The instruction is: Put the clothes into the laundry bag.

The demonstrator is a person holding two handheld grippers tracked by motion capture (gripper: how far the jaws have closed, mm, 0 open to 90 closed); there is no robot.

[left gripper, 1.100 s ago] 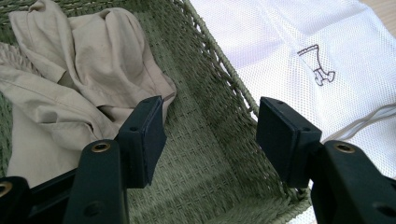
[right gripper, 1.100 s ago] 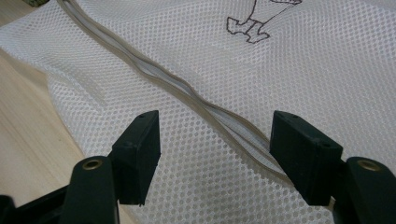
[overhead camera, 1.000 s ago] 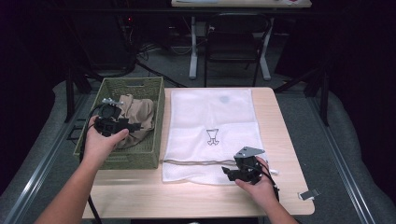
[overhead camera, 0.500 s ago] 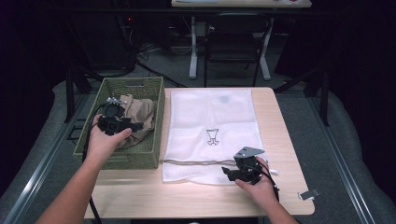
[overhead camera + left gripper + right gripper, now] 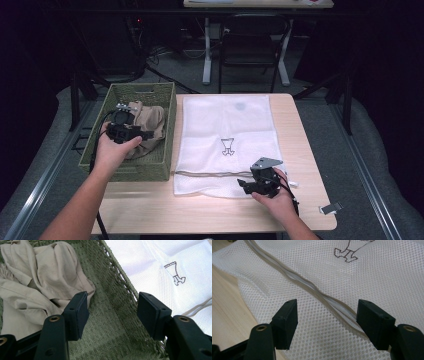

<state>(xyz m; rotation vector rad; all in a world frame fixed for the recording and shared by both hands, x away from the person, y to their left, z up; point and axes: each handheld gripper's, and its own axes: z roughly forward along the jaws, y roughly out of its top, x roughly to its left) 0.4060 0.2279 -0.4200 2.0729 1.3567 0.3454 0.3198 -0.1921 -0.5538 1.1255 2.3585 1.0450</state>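
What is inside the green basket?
Inside the green basket lies crumpled beige clothing, with bare woven floor beside it. The left gripper hovers over it, fingers apart. Anything under the clothing is hidden.

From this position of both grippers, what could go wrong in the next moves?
1. The left gripper, open inside the green basket, sits near its wall; its jaws may catch the weave rather than the beige garment.
2. The right gripper, open over the mesh bag's zipper, may pinch both layers, keeping the bag closed.
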